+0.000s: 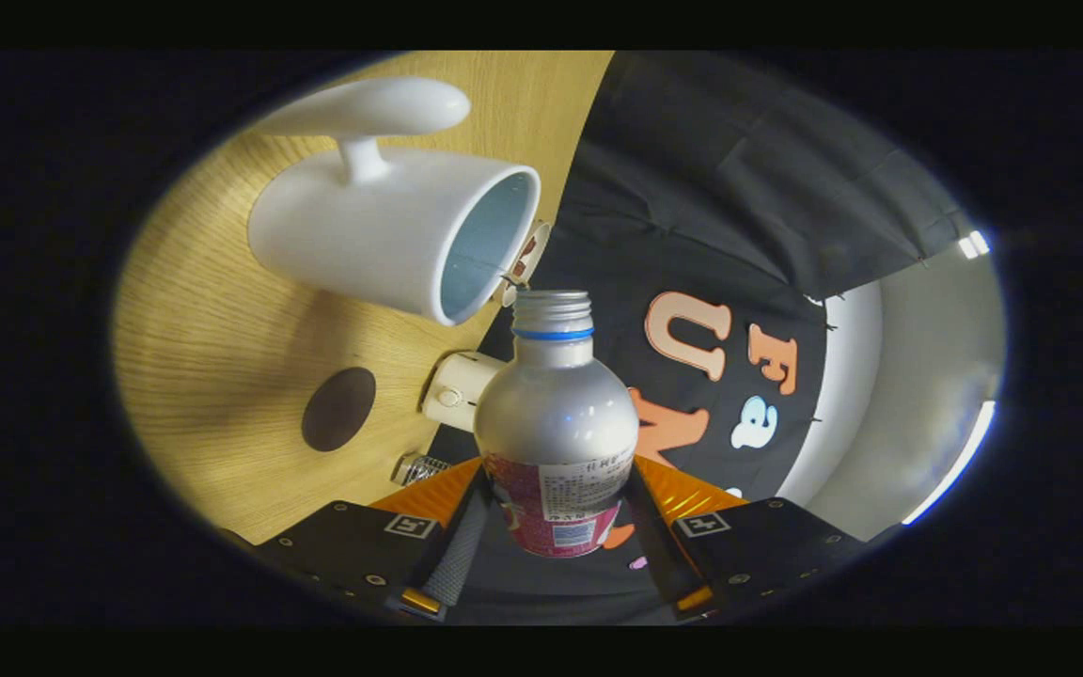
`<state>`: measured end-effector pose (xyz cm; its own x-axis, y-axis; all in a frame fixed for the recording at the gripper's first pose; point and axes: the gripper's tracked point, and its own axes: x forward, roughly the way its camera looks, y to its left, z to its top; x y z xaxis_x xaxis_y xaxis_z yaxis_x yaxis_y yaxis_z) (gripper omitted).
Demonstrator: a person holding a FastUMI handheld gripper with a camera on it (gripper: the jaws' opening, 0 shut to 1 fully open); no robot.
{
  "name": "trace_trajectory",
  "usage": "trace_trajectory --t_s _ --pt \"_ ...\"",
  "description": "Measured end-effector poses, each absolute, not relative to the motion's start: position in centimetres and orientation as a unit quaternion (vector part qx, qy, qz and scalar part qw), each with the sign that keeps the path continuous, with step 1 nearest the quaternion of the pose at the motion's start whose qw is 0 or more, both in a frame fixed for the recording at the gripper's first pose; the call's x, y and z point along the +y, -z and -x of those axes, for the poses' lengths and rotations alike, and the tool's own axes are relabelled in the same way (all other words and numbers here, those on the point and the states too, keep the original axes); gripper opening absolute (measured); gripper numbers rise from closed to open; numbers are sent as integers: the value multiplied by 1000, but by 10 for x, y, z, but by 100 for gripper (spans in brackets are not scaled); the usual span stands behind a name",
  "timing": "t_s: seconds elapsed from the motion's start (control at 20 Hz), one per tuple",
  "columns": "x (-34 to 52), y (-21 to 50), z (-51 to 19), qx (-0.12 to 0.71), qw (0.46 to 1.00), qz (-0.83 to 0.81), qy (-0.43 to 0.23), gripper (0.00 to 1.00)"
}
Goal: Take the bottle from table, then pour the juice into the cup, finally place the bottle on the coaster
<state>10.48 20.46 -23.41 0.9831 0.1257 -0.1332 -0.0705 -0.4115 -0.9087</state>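
My gripper [556, 512] is shut on a silver bottle [556, 414] with a red label, both fingers pressing on its lower body. The bottle is uncapped, with a threaded neck and a blue ring, and it is tipped over relative to the wooden table [212, 310]. Its mouth sits just beside the rim of the white cup [363, 226]. The cup has a pale blue inside and a handle on the side away from the bottle. A dark round coaster [338, 409] lies on the table, beside the bottle and short of the cup. No liquid is visible at the mouth.
A small white device [452, 390] sits at the table's edge, close to the bottle's shoulder. A small shiny metal object [419, 467] lies by my left finger. The black cloth booth wall [739, 235] hangs behind the table's far edge.
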Motion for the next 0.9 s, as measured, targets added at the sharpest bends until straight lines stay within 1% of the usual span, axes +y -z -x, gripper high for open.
trace_trajectory --t_s 0.7,0.9 --pt "211 218 -103 -52 511 854 -80 77" --pt "208 216 -104 -48 515 852 -83 77"
